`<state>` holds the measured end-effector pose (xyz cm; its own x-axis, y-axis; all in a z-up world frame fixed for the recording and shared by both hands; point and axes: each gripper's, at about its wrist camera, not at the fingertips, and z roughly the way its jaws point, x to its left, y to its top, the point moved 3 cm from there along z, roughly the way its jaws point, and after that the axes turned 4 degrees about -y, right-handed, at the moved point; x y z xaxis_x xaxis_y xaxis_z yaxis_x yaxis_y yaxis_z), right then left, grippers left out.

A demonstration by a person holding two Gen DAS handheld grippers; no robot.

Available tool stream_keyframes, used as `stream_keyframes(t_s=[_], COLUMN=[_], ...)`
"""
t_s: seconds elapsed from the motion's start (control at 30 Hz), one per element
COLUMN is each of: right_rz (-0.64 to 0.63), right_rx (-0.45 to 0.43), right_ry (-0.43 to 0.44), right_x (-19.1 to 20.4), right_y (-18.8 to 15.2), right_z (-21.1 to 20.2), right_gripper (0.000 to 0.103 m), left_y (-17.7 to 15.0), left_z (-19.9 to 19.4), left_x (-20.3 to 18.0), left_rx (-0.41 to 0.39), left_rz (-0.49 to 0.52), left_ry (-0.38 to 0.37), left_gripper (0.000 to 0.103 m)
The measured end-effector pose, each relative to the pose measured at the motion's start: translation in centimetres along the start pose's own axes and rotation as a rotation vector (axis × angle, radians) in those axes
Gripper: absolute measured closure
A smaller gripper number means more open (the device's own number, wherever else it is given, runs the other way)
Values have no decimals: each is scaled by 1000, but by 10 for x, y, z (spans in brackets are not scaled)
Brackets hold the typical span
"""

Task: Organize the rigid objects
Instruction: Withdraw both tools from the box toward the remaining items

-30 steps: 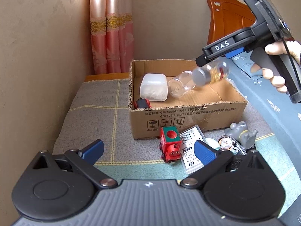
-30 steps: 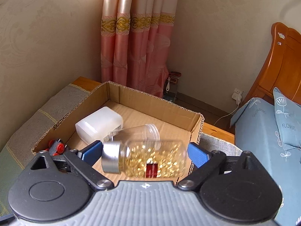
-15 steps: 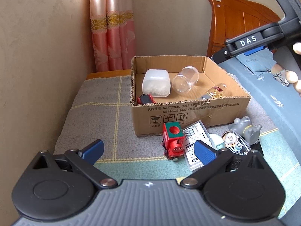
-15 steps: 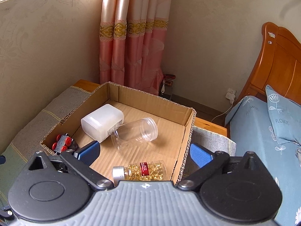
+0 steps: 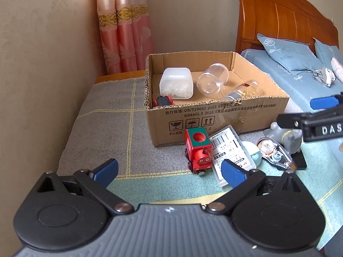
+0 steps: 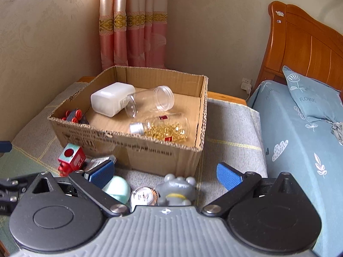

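Now the right gripper (image 6: 165,172) is wide apart and empty above the grey animal figurine (image 6: 176,189), in front of the brown cardboard box (image 6: 163,150). I judge a new pick begins: it must lower around the figurine and close. The left gripper (image 5: 169,171) is apart too, holding nothing.

Cardboard box (image 6: 128,147) sits on blanket (image 5: 103,115), centre of right wrist view.

In box: capsule bottle (image 6: 165,127) on its side at 4 o'clock, cap toward 9. Empty jar (image 6: 150,102) on its side at centre. Lidded tub (image 6: 111,100) at 10 o'clock, touching jar. Toy car (image 6: 74,115) in 8 o'clock corner.

Outside, before the box's near wall: toy train (image 5: 198,150) at 7 o'clock, flat case (image 5: 231,152) just beside it toward 3, then round case (image 6: 118,188), tape dispenser (image 5: 274,153), elephant figure (image 6: 178,189) at 5 o'clock.

Bed (image 6: 300,141) lies at 3 o'clock of box; curtain (image 6: 133,21) behind at 12.
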<state>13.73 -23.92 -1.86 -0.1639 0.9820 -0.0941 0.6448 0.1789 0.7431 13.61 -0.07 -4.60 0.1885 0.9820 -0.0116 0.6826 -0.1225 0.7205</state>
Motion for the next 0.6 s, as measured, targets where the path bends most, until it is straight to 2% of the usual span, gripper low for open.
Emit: stream_keyframes(t_s=[0.33,0.6], right_rz=[6,42], right_rx=[45,134], right_ry=[20,26], right_x=[0,-12], right_y=[-62,-94], right_z=[-7,5], right_gripper=[0,0], left_y=[16,24], left_z=[31,63], left_x=[-12,-14], left_rx=[21,62], left_rz=[51,39], left_ry=[-1,-3], left_gripper=[2,2])
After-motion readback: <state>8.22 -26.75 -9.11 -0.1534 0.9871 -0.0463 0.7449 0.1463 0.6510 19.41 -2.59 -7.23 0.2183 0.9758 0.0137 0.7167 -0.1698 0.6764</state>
